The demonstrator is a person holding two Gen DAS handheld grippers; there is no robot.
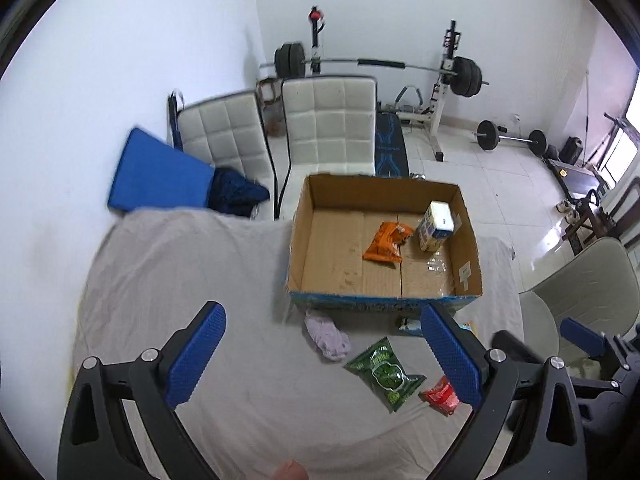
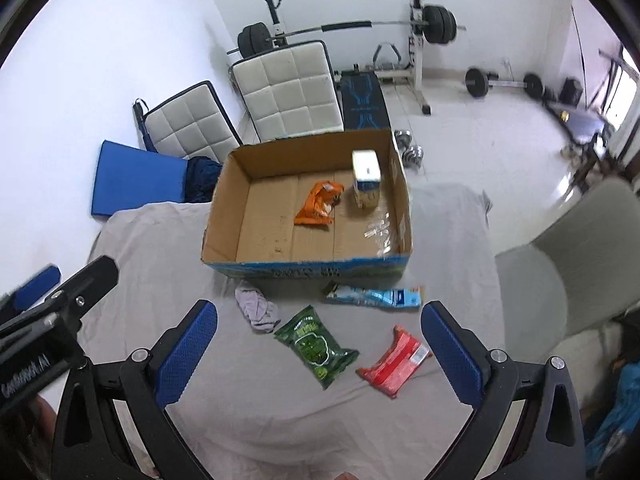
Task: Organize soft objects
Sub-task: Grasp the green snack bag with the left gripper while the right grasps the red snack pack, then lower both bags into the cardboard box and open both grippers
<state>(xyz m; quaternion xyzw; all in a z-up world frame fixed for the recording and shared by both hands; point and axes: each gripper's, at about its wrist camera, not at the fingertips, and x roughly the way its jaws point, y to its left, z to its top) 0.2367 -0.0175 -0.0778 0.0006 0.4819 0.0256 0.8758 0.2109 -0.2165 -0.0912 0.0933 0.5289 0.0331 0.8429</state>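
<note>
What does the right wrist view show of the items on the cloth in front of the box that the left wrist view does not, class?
Only the right wrist view shows the light blue packet whole, and the red packet whole; in the left view a finger hides most of both. It also shows the dumbbells behind the box.
Only the left wrist view shows the right gripper beside it.
Both share the cardboard box with the orange packet and the tissue pack inside, the green packet and the lilac cloth in front, and both grippers open.
</note>
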